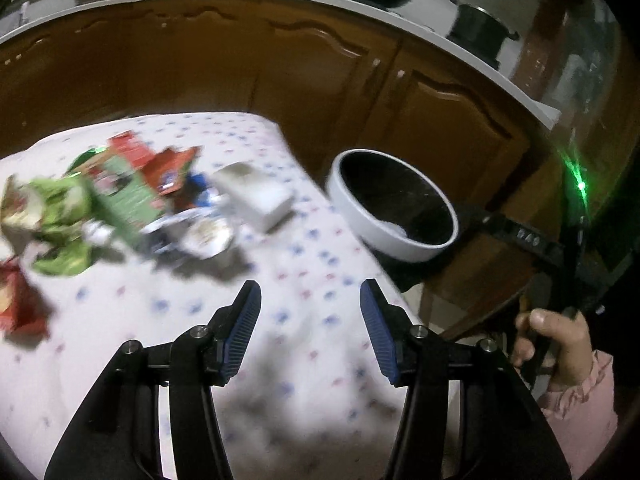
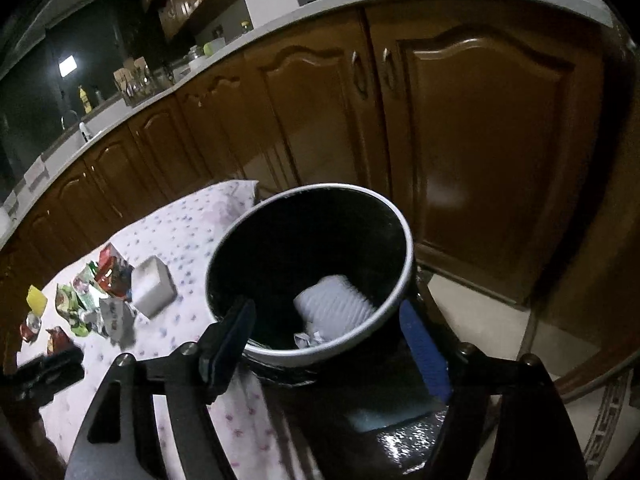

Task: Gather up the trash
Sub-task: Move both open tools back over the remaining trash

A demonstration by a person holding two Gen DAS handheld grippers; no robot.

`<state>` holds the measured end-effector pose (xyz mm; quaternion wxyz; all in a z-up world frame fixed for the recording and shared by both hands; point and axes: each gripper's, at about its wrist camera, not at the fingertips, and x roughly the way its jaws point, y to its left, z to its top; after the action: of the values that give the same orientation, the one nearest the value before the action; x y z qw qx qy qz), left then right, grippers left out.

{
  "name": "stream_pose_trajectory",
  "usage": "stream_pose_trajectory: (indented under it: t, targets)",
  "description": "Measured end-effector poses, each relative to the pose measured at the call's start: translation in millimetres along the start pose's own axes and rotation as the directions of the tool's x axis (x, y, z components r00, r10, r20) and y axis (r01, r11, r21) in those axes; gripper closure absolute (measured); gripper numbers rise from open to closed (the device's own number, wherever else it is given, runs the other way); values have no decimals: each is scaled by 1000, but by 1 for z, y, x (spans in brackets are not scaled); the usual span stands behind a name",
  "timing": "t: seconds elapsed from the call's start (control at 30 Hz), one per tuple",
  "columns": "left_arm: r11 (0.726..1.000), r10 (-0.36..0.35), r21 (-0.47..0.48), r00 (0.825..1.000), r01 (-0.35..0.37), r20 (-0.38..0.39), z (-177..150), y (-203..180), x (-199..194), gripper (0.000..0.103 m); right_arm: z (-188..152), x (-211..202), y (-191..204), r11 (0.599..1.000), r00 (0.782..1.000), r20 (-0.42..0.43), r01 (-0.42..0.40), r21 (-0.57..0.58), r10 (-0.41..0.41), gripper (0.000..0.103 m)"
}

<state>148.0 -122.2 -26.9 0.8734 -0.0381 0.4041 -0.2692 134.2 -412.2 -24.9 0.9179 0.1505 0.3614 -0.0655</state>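
Observation:
My left gripper (image 1: 310, 300) hangs open above the dotted tablecloth (image 1: 300, 360) with nothing between its blue pads. Left of it lies a blurred heap of trash: a green carton (image 1: 128, 196), green wrappers (image 1: 60, 208), a red wrapper (image 1: 16, 304), a foil lid (image 1: 208, 236) and a white box (image 1: 256, 196). A white bin with a black inside (image 1: 360, 216) stands past the table's right edge. My right gripper (image 2: 328, 344) is open over the near rim of the bin (image 2: 408, 256). In the bin lie a white ribbed cup (image 2: 336, 304) and crumpled paper (image 2: 308, 338).
Brown cabinet doors (image 2: 480, 140) under a pale counter close off the far side. A hand in a pink sleeve (image 1: 556, 352) grips the right tool at the right edge. The bin rests on a dark surface (image 2: 360, 380). Pale floor tiles (image 2: 480, 312) show to its right.

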Motion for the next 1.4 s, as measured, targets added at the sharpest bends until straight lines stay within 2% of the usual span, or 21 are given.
stream_pose_trajectory:
  t: [0.3, 0.53, 0.73, 0.87, 1.07, 1.13, 1.2, 1.4]
  targets:
    - [989, 126, -89, 991, -121, 48, -30, 58, -45, 51, -20, -11, 57, 989, 989, 10, -147, -20, 147, 26]
    - [967, 207, -166, 976, -193, 69, -44, 100, -70, 51, -47, -2, 114, 964, 965, -46, -262, -53, 260, 26]
    - [938, 282, -240, 954, -251, 104, -45, 137, -91, 51, -62, 7, 158, 938, 940, -90, -336, -88, 328, 27]
    - [919, 316, -284, 942, -274, 111, -43, 163, -98, 51, -63, 14, 176, 928, 932, -97, -358, -104, 348, 27]
    - [914, 317, -290, 946, -284, 74, -35, 184, -83, 51, -61, 34, 190, 924, 926, -122, -371, -97, 359, 27]
    - [916, 314, -284, 947, -284, 66, -31, 189, -76, 46, -59, 40, 193, 923, 924, -128, -372, -94, 360, 27]
    - [912, 330, -278, 942, -301, 63, -27, 194, -72, 37, -56, 48, 195, 923, 922, -136, -375, -86, 362, 27]
    - [911, 318, -291, 947, -292, 43, -17, 212, -54, 36, -50, 72, 201, 924, 918, -159, -376, -63, 363, 31]
